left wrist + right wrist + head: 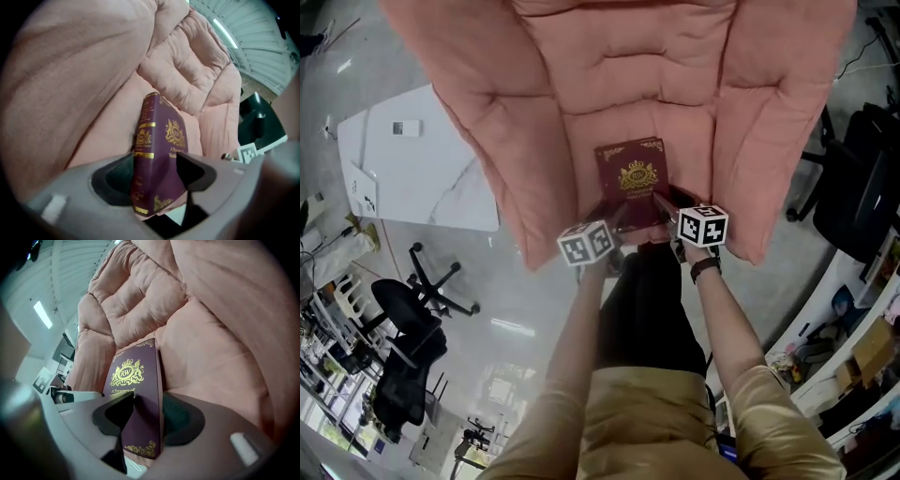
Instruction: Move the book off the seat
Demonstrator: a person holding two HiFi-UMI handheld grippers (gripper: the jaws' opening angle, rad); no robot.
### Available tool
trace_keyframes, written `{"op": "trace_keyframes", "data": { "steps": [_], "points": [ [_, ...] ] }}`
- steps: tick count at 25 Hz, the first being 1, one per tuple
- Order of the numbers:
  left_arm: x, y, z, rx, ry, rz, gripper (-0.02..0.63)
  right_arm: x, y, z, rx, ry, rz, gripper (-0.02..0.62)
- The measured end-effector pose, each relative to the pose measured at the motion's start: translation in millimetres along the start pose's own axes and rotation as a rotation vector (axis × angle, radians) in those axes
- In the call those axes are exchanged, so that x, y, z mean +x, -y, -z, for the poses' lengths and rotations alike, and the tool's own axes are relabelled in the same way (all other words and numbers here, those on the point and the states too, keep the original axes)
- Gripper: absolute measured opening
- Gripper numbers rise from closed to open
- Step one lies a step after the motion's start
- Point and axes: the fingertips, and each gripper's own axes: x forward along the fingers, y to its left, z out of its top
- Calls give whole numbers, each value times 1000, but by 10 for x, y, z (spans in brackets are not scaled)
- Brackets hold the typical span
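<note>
Grasping is the step in hand: the maroon book (630, 176) lies on the pink seat (581, 103), toward its front edge, with the gold crest facing up. The left gripper (617, 221) is clamped on the near corner at the spine side, with a pad on each face. The right gripper (664, 201) grips the other near corner the same way, and the cover shows between its jaws in the right gripper view. The book does not look lifted clear yet. The next move probably calls for raising both grippers together, keeping the book level so that neither corner slips, then drawing it clear of the cushion, perhaps toward the white tabletop (412, 169) on the left
</note>
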Motion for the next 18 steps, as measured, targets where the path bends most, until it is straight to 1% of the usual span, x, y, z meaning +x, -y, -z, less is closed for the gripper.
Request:
{"op": "trace_keyframes", "data": {
  "steps": [1, 3, 7, 11, 15, 18],
  "points": [
    [10, -29, 2, 0, 0, -10, 279, 11, -14, 5, 3, -1, -8, 185],
    [2, -89, 5, 17, 1, -44, 222, 21, -47, 19, -1, -4, -14, 166],
    [-57, -74, -24, 26, 18, -48, 215, -29, -105, 14, -11, -7, -18, 148],
    [-167, -12, -48, 14, 28, -45, 210, -132, -185, -20, -4, -1, -19, 138],
    [-301, 149, -153, 3, 71, -26, 206, -300, -304, -157, -10, 29, -11, 135],
    [-455, 328, -248, 14, 98, -12, 202, -491, -425, -277, -10, 66, -13, 133]
  ]
}}
